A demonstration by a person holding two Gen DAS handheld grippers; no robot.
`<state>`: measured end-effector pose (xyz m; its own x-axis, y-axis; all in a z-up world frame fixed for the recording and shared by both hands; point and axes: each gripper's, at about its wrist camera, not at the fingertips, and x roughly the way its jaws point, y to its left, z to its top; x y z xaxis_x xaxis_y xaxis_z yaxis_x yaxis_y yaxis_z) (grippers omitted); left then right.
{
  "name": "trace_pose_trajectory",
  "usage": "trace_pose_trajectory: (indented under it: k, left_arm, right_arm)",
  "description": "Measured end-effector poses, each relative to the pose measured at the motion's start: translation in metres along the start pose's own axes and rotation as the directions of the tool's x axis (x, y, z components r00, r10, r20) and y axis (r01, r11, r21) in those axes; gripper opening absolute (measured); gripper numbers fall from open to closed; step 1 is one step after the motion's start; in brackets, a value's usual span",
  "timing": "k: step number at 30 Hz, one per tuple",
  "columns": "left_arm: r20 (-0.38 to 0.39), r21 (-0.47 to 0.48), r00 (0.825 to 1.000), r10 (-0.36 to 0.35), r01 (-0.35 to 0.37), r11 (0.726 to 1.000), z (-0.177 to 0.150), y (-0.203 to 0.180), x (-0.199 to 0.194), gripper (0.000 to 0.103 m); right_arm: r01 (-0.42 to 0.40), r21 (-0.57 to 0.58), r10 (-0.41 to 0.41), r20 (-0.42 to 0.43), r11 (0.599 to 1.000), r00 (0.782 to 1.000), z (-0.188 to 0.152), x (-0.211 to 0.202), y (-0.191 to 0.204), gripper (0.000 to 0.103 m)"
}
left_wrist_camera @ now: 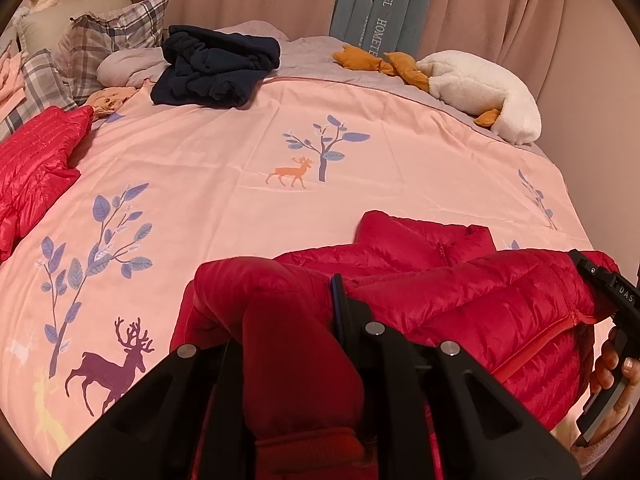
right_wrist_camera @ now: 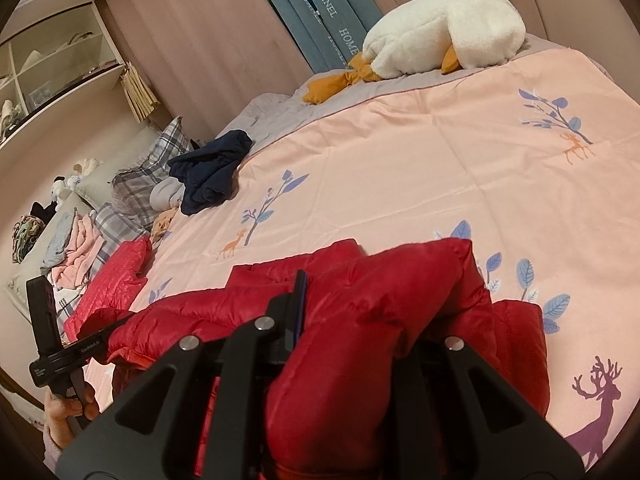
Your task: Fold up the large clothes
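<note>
A red puffer jacket (left_wrist_camera: 460, 300) lies on the pink deer-print bedspread (left_wrist_camera: 240, 152) at the near edge, its collar pointing away from me. My left gripper (left_wrist_camera: 288, 312) is shut on the jacket's left part, which bulges between the fingers and hides the tips. My right gripper (right_wrist_camera: 360, 312) is shut on the jacket (right_wrist_camera: 360, 280) at its right side, red padding bunched between the fingers. The right gripper also shows in the left wrist view (left_wrist_camera: 608, 292) at the jacket's right edge. The left gripper shows in the right wrist view (right_wrist_camera: 92, 344) at the jacket's left edge.
A second red puffer garment (left_wrist_camera: 36, 168) lies at the left of the bed. A dark navy garment (left_wrist_camera: 216, 66) is bunched at the far side. A white plush goose (left_wrist_camera: 480, 84) lies far right. Plaid pillows (left_wrist_camera: 108, 36) sit far left. Curtains hang behind the bed.
</note>
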<state>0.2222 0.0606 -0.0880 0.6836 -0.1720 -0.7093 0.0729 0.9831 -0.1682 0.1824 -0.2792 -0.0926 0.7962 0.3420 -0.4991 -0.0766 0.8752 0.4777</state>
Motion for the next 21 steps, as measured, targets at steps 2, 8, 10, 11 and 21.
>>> trace_pose_trajectory:
  k: [2, 8, 10, 11, 21]
  left_arm:
    - [0.0, 0.001, 1.0, 0.002, -0.002, 1.0, 0.0, -0.001, 0.001, 0.015]
    - [-0.006, 0.004, 1.0, 0.007, -0.007, 1.0, 0.001, -0.001, 0.007, 0.015]
    - [-0.007, 0.003, 1.0, 0.008, -0.008, 1.0, 0.001, -0.001, 0.009, 0.015]
    - [-0.008, 0.002, 1.0, 0.009, -0.009, 1.0, 0.002, -0.001, 0.01, 0.015]
    - [-0.014, 0.004, 1.0, 0.015, -0.015, 1.0, 0.002, 0.0, 0.015, 0.015]
  right_arm:
    - [0.002, 0.003, -0.002, -0.005, 1.0, 1.0, 0.0, 0.003, -0.002, 0.014]
    - [0.008, 0.009, -0.008, -0.016, 1.0, 1.0, -0.001, 0.01, -0.006, 0.014]
    - [0.01, 0.009, -0.01, -0.019, 1.0, 1.0, 0.0, 0.012, -0.007, 0.014]
    - [0.011, 0.009, -0.011, -0.02, 1.0, 1.0, 0.0, 0.013, -0.007, 0.014]
    - [0.017, 0.008, -0.017, -0.027, 1.0, 0.999, 0.0, 0.018, -0.008, 0.014]
